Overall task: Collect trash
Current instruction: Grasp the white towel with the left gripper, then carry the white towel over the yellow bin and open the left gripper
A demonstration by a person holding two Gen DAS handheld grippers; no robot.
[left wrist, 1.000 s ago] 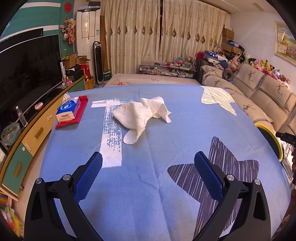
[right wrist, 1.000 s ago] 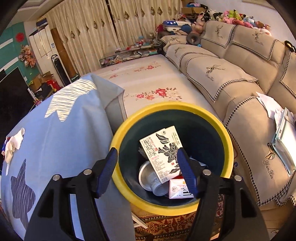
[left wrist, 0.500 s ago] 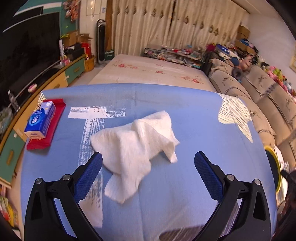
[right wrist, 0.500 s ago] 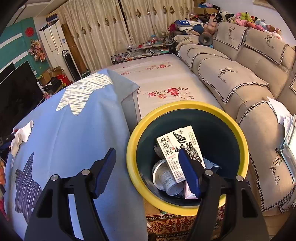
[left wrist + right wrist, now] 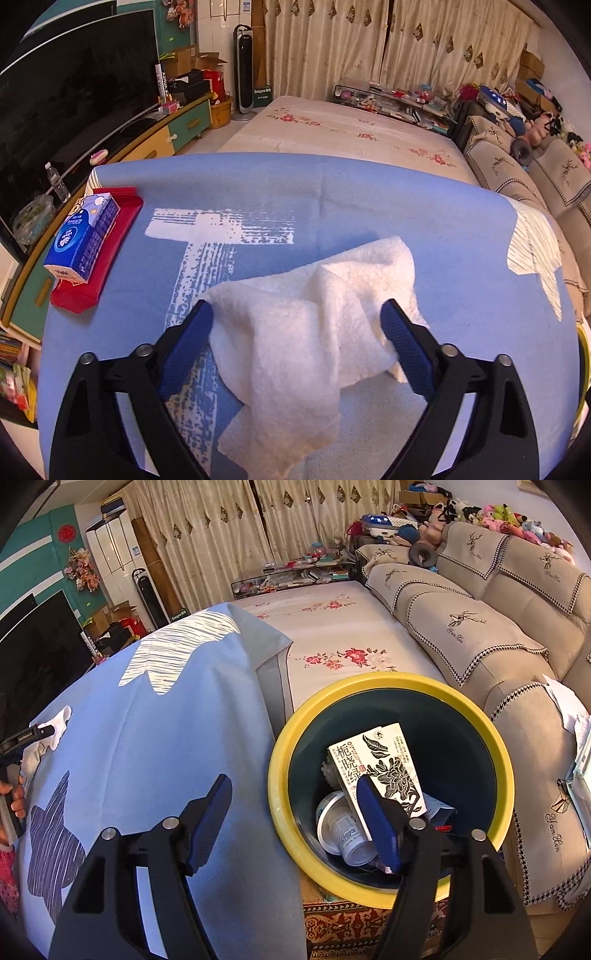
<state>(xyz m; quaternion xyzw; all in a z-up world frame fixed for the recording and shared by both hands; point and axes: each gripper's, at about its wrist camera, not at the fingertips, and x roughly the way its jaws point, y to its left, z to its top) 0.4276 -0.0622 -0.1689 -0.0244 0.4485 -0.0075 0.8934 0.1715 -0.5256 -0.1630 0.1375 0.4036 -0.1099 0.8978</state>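
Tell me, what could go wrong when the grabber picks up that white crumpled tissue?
The left gripper has its jaws closing around the crumpled tissue, which is floppy: a loose flap could slip free or tear. The jaws might also pinch the blue cloth underneath and drag it. The bin stands off the table's edge, so the tissue could drop on the way.

Both grippers, left gripper [image 5: 297, 325] and right gripper [image 5: 293, 805], have black frames, silver screws and blue-padded jaws.
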